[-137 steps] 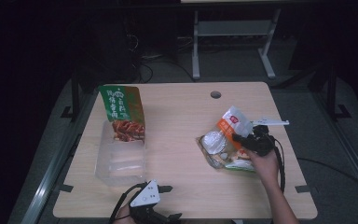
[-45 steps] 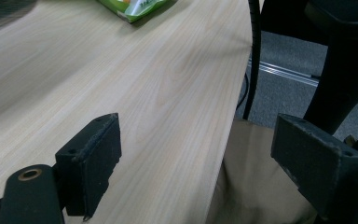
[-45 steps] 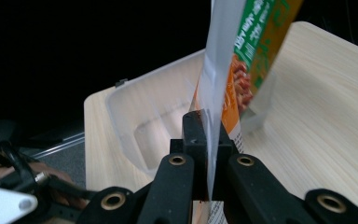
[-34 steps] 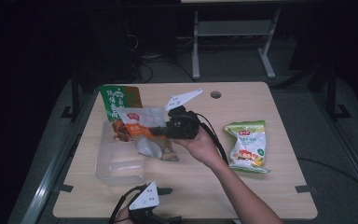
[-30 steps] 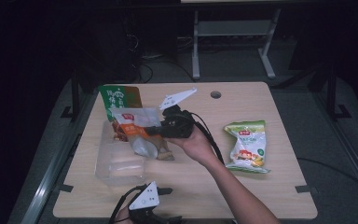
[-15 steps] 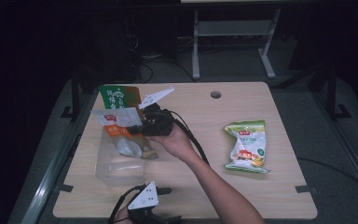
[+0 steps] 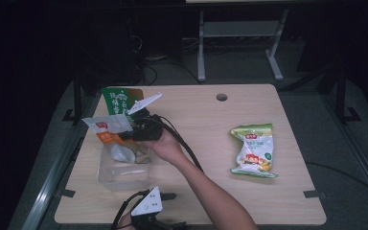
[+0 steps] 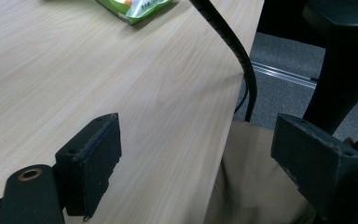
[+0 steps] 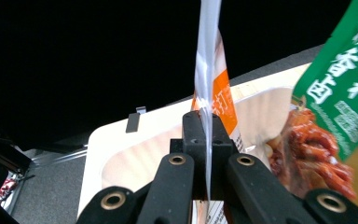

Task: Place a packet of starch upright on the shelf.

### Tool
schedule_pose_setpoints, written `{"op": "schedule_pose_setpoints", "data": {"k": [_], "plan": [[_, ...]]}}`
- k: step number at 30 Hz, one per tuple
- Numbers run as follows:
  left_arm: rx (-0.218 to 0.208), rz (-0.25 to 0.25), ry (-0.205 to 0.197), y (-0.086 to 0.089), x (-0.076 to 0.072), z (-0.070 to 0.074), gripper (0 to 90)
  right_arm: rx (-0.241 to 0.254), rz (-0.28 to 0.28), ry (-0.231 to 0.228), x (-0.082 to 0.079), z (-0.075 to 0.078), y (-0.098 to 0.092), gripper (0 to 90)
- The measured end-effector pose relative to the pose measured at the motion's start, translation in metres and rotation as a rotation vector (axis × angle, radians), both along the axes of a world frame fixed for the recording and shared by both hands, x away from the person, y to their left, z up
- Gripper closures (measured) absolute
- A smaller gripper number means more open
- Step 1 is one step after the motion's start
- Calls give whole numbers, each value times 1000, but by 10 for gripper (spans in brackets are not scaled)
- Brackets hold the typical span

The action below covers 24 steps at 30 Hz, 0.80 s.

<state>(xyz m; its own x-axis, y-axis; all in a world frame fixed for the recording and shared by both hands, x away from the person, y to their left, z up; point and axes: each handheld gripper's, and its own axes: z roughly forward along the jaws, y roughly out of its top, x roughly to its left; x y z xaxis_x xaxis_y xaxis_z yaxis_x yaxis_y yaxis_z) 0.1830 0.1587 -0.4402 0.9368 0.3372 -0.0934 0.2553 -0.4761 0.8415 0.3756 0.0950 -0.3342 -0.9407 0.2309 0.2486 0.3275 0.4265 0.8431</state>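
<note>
Right tongs (image 7: 130,135) are clenched on the edge of an orange and white pouch (image 7: 109,136), and the right gripper view shows it plainly: both jaws pressed together with the pouch's thin seam (image 9: 206,135) pinched between them, the pouch standing edge-on above the tongs. In the high view the pouch hangs out past the tongs' tips, over the clear plastic tub (image 7: 122,170) that sits directly below it on the bench (image 7: 206,139). Just behind the tongs, a green snack bag (image 7: 120,100) leans at the tub's far end; in the right gripper view that green bag (image 9: 340,93) sits close at the right of the jaws. Well off on the other side of the person's right hand (image 7: 165,146), a second green and white packet (image 7: 254,151) lies flat on the bench. Left tongs (image 7: 146,218) rest at the near edge of the bench, released, the 2 jaws standing wide apart with bare wood and a trouser leg (image 8: 256,186) between them.
</note>
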Motion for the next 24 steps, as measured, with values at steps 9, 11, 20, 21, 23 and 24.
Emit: {"op": "schedule_pose_setpoints", "data": {"k": [9,11,20,21,23,24], "plan": [[-6,7,-6,2,0,1,157,6,-4,19,6,-19,17,900],[-4,6,-7,3,0,1,157,3,-11,20,7,-22,19,900],[-1,5,-8,2,1,1,157,15,-51,31,12,-33,9,899],[-1,6,-9,2,1,1,157,-1,-54,21,11,-36,10,899],[-3,8,-10,3,1,1,157,15,-55,29,11,-38,9,899],[-5,9,-10,3,1,1,157,11,-60,23,11,-40,8,898]]}}
